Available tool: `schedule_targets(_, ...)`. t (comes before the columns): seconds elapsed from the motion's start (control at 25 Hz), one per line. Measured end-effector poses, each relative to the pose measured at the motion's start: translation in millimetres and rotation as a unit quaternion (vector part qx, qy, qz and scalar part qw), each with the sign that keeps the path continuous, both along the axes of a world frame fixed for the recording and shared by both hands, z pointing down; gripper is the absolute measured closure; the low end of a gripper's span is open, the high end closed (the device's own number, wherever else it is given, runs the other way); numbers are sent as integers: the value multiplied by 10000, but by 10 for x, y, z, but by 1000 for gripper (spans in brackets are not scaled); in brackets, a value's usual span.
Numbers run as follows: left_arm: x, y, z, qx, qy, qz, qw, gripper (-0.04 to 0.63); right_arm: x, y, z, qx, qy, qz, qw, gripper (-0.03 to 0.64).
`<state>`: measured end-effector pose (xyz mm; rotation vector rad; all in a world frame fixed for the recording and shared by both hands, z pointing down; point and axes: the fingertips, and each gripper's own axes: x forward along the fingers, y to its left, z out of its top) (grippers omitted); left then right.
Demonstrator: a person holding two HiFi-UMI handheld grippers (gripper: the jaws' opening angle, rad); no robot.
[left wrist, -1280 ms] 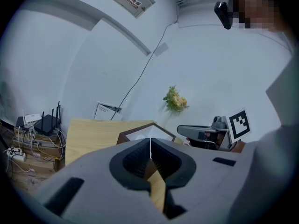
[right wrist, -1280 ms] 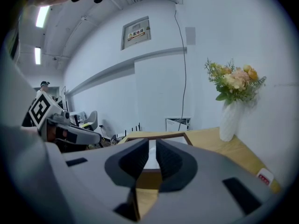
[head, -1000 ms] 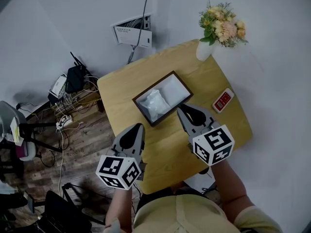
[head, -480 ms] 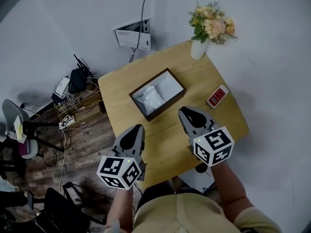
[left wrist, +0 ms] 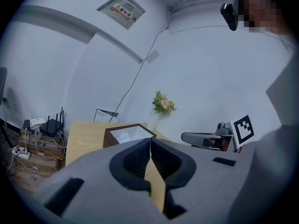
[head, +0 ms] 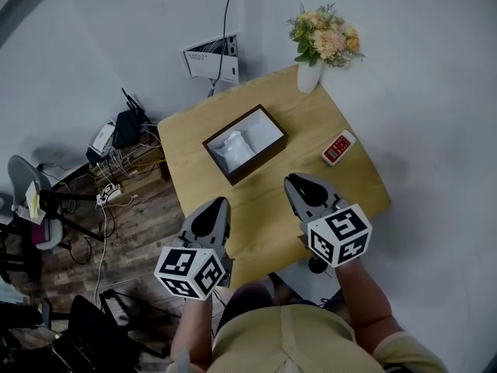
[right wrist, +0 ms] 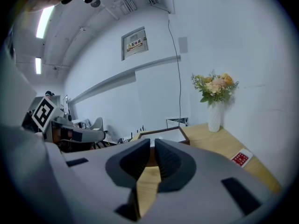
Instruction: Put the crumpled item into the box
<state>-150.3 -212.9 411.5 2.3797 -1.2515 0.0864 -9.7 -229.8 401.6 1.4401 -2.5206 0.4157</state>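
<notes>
Both grippers have drawn back toward the person since a second ago, and the box now sits farther ahead of them; the crumpled white paper-like item (head: 231, 151) lies inside the dark brown rectangular box (head: 261, 160), in its near-left half, so the task looks done; the box's long axis runs from near-left to far-right across the light wooden worktop (head: 268, 212); the left gripper (head: 220, 203) has its jaws pressed together on nothing; the right gripper (head: 290, 179) has its jaws all but together, also empty; the left looks nearer the box; bare wood lies between, with a small red keypad device (head: 338, 147) to the right.
</notes>
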Motion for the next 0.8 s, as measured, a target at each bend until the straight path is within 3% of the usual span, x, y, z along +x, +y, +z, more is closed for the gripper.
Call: schedule_targets(0.8, 44, 423, -4, 9, -9, -143, 9999, 571, 124, 485, 84, -209, -69, 31, 9998, 582)
